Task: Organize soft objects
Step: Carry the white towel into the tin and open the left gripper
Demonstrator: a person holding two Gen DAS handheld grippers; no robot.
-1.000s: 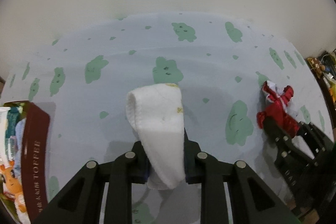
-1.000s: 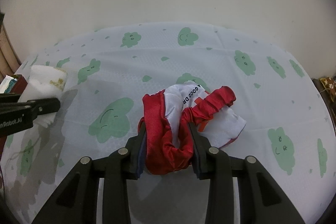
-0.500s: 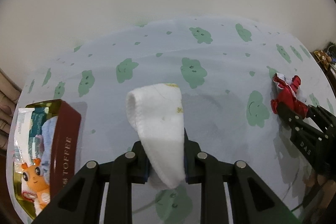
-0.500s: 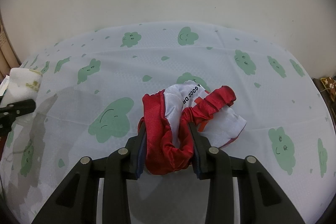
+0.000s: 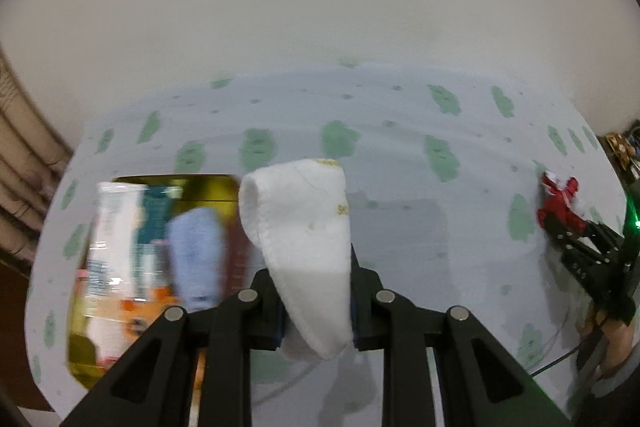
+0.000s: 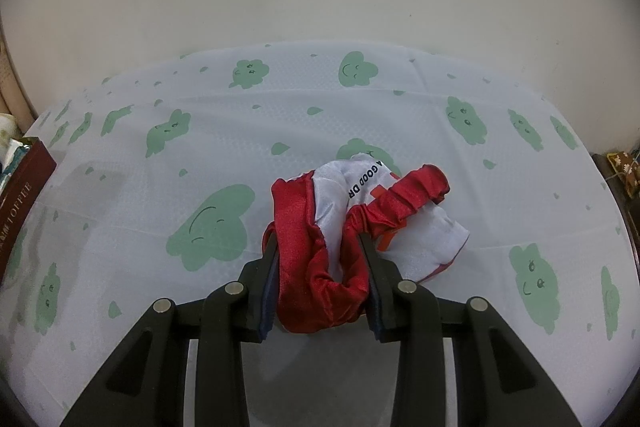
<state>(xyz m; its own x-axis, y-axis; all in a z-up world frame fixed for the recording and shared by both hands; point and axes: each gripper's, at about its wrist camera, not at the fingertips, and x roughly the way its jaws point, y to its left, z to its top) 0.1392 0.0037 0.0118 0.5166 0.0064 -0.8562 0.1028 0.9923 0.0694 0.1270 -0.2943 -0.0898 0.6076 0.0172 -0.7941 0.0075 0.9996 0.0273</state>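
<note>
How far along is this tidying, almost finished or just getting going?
Partway, it seems. The tin already holds a blue cloth and a few blurred items. The left tool grips a white sock near it; the right tool grips a red-and-white fabric piece. Both still need putting away.

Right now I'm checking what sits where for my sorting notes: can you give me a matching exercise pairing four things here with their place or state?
Things:
1. white sock
2. red and white satin pouch
3. light blue cloth
4. toffee tin

Places or states:
A. lying inside the tin
B. clamped in the right gripper
C. clamped in the left gripper
D. standing on the tablecloth, open

Pairs: 1-C, 2-B, 3-A, 4-D
</note>
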